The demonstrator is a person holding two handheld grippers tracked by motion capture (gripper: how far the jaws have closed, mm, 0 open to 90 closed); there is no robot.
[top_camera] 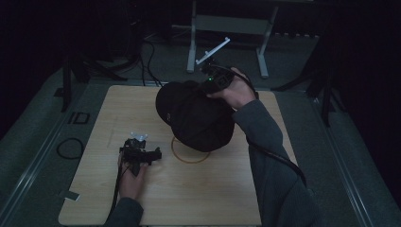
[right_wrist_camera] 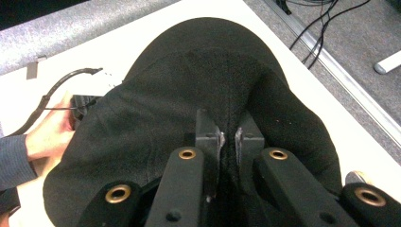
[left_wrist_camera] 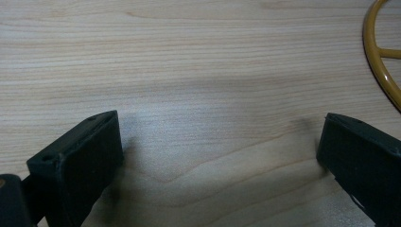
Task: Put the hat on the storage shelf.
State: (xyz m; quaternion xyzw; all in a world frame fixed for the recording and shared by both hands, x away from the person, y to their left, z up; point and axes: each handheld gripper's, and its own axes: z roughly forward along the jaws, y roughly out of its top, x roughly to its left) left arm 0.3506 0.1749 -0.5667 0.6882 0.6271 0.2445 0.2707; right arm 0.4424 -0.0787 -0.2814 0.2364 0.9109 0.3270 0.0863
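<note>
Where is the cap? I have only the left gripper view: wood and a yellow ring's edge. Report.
Observer: The right gripper is shut on a fold of the black cap.
Operator: Tell me what lies under it.
Observer: The yellow ring, flat on the wooden table, its far side hidden by the cap.
Operator: Place my left gripper for me.
Observer: The left gripper is low over the table, just left of the ring, with its jaws open and nothing between them.

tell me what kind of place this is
Probably a lab or recording workspace, not a home: a bare wooden board on grey carpet, loose cables trailing across the floor, and a metal table frame behind.
</note>
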